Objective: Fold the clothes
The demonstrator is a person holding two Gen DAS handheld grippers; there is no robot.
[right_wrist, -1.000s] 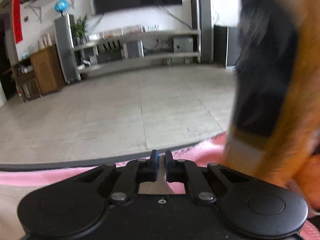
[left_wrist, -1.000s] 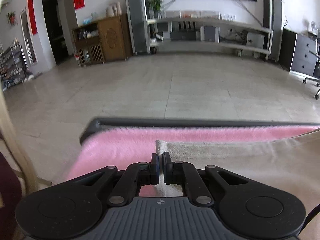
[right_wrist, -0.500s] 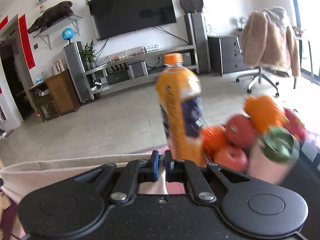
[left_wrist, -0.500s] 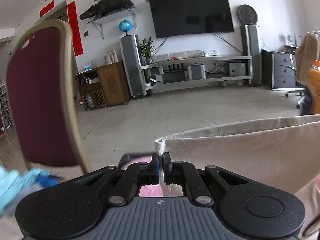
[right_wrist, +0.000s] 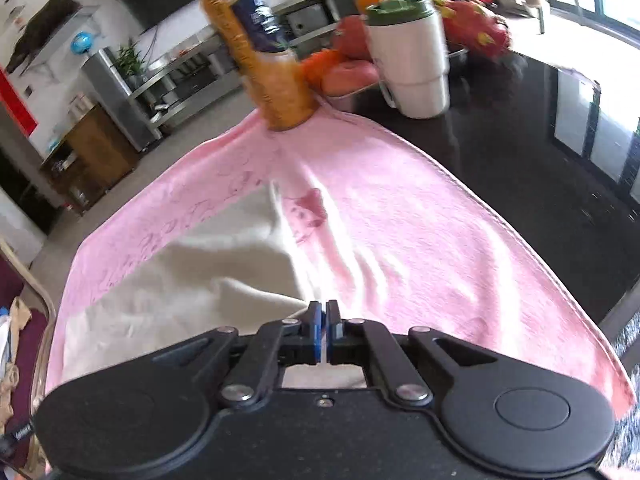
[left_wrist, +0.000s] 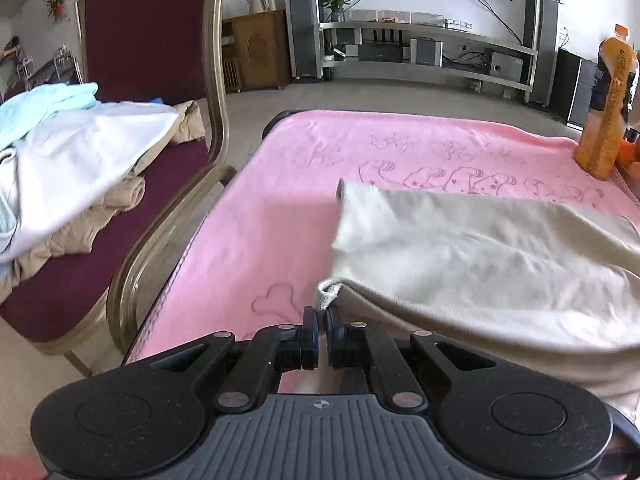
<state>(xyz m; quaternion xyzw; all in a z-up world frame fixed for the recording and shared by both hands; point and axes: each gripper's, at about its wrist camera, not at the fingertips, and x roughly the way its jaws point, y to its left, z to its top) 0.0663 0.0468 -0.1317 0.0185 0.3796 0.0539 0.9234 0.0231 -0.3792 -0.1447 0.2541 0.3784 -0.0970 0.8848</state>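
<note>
Only in the left view: a chair [left_wrist: 152, 128] heaped with clothes [left_wrist: 68, 160]; only in the right: a white cup [right_wrist: 412, 60], fruit [right_wrist: 348, 56] and dark tabletop [right_wrist: 540, 152]. Shared by both: an orange bottle [right_wrist: 260, 48]. Cream garment [left_wrist: 480, 264] spread rumpled over the pink towel [left_wrist: 280, 200], near edge lifted, corner pinched in the left gripper [left_wrist: 322, 330], opposite corner in the closed right gripper [right_wrist: 323, 334]. Half a second earlier hanging in the air; now lowered onto the towel.
</note>
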